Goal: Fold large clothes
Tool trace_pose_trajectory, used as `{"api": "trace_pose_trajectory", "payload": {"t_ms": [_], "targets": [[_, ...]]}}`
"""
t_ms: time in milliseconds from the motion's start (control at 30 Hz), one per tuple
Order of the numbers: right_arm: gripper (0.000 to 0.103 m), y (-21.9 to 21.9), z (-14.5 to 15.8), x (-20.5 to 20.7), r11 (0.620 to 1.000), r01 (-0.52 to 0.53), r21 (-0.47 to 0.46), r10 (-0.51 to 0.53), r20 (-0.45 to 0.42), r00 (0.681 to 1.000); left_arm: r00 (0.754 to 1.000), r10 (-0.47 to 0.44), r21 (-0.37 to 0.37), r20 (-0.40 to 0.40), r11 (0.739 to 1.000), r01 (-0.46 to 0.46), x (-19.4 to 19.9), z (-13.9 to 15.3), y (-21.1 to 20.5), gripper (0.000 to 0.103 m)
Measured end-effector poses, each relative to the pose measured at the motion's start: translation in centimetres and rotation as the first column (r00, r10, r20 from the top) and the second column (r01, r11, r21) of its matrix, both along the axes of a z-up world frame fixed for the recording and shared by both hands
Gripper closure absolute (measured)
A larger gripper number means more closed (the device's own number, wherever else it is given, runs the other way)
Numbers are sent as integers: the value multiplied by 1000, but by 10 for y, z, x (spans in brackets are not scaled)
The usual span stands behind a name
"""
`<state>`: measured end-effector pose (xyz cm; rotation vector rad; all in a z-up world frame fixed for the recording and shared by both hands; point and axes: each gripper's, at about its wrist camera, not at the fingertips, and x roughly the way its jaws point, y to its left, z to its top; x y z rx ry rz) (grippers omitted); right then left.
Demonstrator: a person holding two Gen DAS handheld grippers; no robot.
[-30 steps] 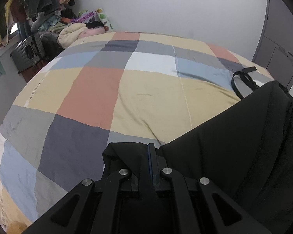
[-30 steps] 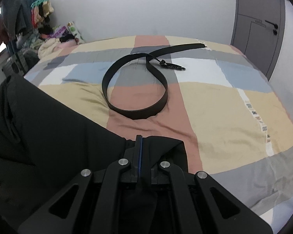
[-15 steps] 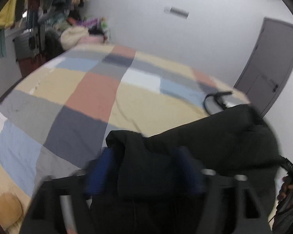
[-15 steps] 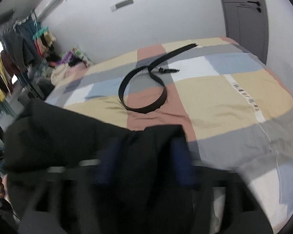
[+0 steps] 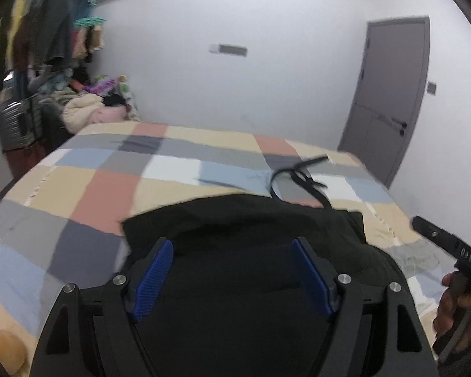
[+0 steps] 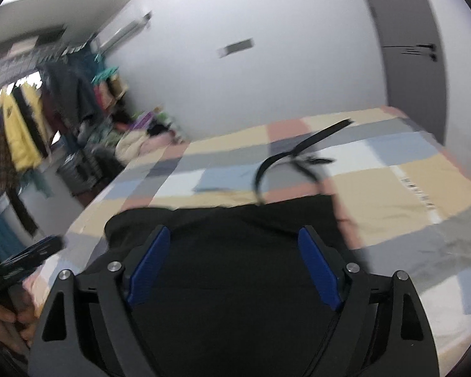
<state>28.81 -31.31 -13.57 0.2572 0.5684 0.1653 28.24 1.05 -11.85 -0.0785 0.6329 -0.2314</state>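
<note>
Lying on the near part of the bed: one black garment (image 5: 245, 238), bunched, resting on the checked bedspread (image 5: 106, 188).
Left gripper (image 5: 232, 270): jaws wide apart, blue pads (image 5: 154, 279) either side of the cloth, nothing clamped.
Right gripper (image 6: 234, 268): jaws likewise spread, blue pads (image 6: 318, 273) clear of the fabric below.
Black belt (image 6: 298, 154): looped on the bedspread just beyond the garment's far edge, toward the right.
Grey door (image 5: 389, 100): far right wall.
Hanging clothes (image 6: 25, 132) and a heap of laundry (image 5: 88, 110): far left corner.
Both views blurred.
</note>
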Motion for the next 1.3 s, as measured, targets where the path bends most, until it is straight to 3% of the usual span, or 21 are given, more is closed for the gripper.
{"api": "trace_pose_trajectory", "payload": {"t_ms": [100, 233, 467, 600, 733, 1067, 1200, 1300], "targets": [[19, 39, -22, 32, 993, -93, -75, 88, -65, 994, 1000, 2, 103, -27, 995, 0, 27, -23, -26, 26], [19, 61, -52, 72, 975, -97, -199, 69, -143, 987, 995, 4, 115, -104, 993, 8, 58, -54, -33, 26], [5, 58, -81, 115, 979, -85, -187, 43, -219, 975, 989, 22, 161, -144, 987, 2, 97, -77, -34, 26], [4, 60, -93, 132, 981, -98, -166, 53, -253, 966, 983, 31, 166, -183, 986, 0, 117, -95, -33, 26], [2, 67, -105, 145, 979, -104, -177, 47, -300, 953, 984, 49, 179, -171, 984, -18, 122, -106, -31, 26], [1, 69, -126, 151, 976, -91, -196, 33, -280, 959, 978, 58, 152, -199, 988, -28, 130, -124, -29, 25], [1, 62, -114, 140, 982, -116, -149, 76, -254, 964, 978, 51, 132, -205, 991, -24, 122, -115, -23, 25], [1, 47, -99, 125, 986, -99, -136, 66, -230, 971, 984, 64, 182, -168, 983, -33, 108, -98, -17, 25]]}}
